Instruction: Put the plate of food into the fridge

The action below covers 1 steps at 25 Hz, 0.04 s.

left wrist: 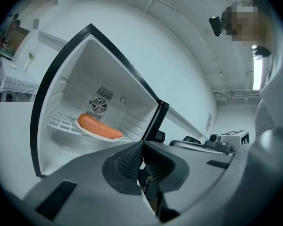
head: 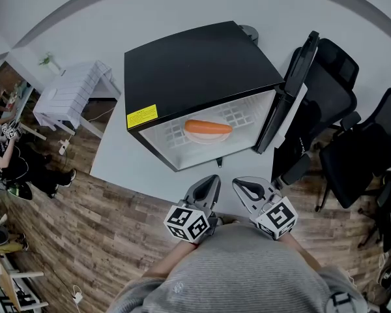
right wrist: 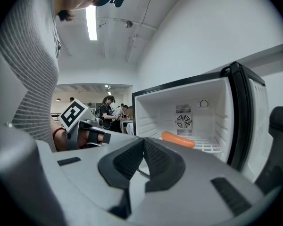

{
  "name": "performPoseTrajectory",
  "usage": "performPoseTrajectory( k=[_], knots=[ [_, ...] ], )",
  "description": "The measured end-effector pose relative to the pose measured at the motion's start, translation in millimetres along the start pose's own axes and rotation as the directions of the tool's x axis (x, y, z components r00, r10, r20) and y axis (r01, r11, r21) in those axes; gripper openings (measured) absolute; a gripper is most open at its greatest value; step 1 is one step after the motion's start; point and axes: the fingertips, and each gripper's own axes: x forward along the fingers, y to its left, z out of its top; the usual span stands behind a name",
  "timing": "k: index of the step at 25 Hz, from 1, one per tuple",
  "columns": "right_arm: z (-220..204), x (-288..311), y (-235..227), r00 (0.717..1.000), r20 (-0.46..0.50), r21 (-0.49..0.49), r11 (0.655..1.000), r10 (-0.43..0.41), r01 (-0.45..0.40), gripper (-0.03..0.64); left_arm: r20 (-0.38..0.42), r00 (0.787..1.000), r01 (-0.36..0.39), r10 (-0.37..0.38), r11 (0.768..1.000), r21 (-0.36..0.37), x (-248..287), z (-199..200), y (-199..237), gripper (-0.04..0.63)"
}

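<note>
White worktop (head: 117, 155) carries the fridge (head: 195, 70), straight ahead of both tools. The plate of food (head: 208, 137) already sits on its shelf, sausage (head: 207, 127) lying crosswise. Left tool (head: 213, 180) and right tool (head: 238, 182) are pressed together, empty. The open door (head: 293, 90) stands ahead-right, nearer the right tool, which looks best placed to swing it closed.

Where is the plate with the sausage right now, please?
In the head view, the plate sits centrally on the white wire shelf inside the open fridge, left of its door.
</note>
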Motion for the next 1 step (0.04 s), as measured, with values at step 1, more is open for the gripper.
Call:
performPoseTrajectory(
  k=[1],
  knots=[
    [-0.2,0.2,-0.1,1.0,-0.002,0.0,1.0,0.0,0.0,0.014,0.001,1.0,-0.001,0.001,1.0,0.0,0.1,0.3,0.6,0.012]
  ],
)
